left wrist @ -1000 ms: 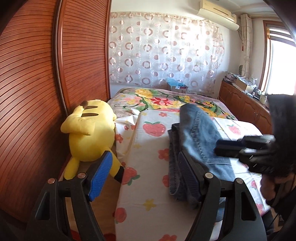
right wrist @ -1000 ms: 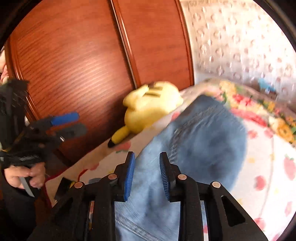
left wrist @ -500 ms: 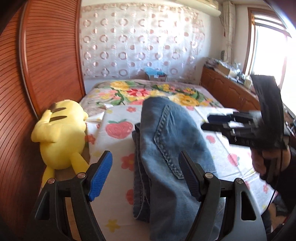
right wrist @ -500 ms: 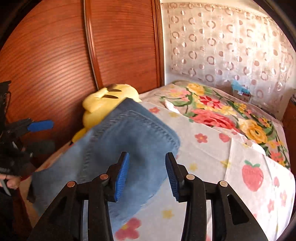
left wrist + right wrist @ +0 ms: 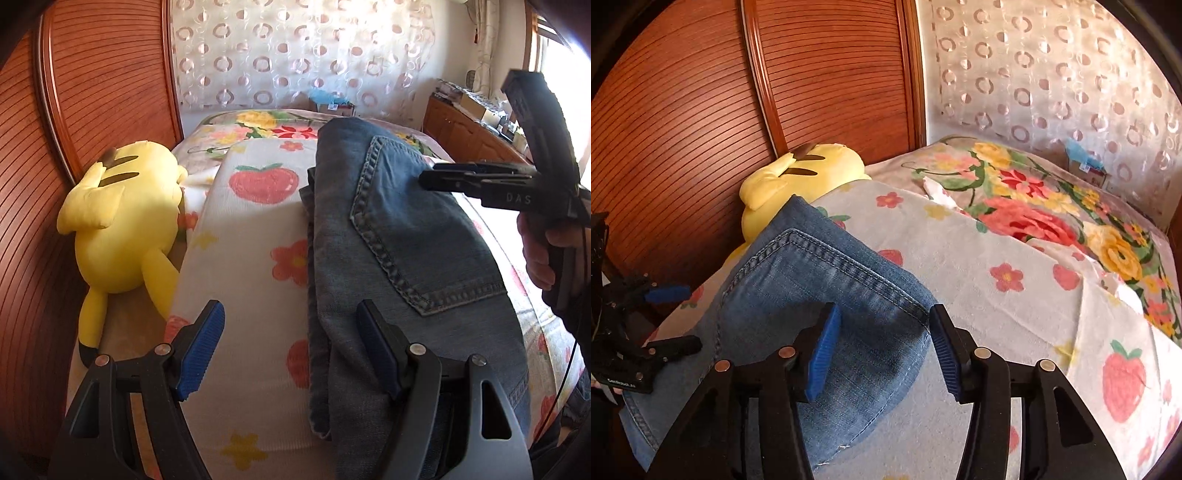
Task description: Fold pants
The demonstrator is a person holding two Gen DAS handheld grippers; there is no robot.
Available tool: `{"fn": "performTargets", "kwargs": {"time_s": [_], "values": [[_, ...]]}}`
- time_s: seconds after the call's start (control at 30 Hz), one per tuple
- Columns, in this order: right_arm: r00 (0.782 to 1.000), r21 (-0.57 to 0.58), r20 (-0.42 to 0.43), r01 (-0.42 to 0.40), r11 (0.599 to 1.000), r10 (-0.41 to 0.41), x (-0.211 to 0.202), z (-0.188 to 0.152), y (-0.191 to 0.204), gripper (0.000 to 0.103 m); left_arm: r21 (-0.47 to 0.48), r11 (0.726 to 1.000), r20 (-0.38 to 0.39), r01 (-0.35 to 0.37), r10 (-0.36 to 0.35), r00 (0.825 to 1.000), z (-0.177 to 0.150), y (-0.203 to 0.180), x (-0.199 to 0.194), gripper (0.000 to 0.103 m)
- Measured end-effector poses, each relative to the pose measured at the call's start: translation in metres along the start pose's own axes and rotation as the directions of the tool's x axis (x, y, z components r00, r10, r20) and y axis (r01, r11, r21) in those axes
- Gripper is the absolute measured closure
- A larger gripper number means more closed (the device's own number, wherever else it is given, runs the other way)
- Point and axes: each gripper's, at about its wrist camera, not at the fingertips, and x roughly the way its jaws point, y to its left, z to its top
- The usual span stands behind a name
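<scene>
One yellow plush toy (image 5: 122, 221), beside jeans (image 5: 406, 236)

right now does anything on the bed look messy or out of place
Mostly tidy. The folded jeans lie flat on the strawberry blanket, though their left edge shows uneven, stepped layers. A yellow plush toy lies slumped in the gap between blanket and wooden wardrobe. Nothing is spilled or damaged.

A yellow plush toy (image 5: 122, 218) lies against the wooden slatted wardrobe (image 5: 85, 92), beside the flower-printed bedspread (image 5: 251, 236).
</scene>
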Motion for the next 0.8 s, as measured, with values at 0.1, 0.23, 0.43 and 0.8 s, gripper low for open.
{"fn": "performTargets", "kwargs": {"time_s": [0.1, 0.23, 0.43, 0.8], "values": [[1.000, 0.040, 0.008, -0.019, 0.999, 0.019, -0.002, -0.003, -0.009, 0.045, 0.016, 1.000, 0.025, 0.002, -0.002, 1.000, 0.016, -0.003, -0.007, 0.028], [0.997, 0.084, 0.019, -0.071, 0.994, 0.070, -0.009, -0.011, -0.018, 0.045, 0.050, 0.999, 0.070, 0.021, -0.024, 0.997, 0.047, -0.008, -0.011, 0.028], [0.994, 0.135, 0.006, -0.106, 0.985, 0.106, 0.005, -0.016, -0.034, 0.036, 0.081, 0.993, 0.052, 0.086, -0.090, 0.995, 0.087, -0.016, 0.015, 0.033], [0.980, 0.136, -0.039, -0.189, 0.972, 0.196, 0.034, -0.007, -0.053, 0.035, 0.111, 0.987, -0.012, 0.114, -0.114, 0.993, 0.098, -0.025, 0.049, 0.042]]}}
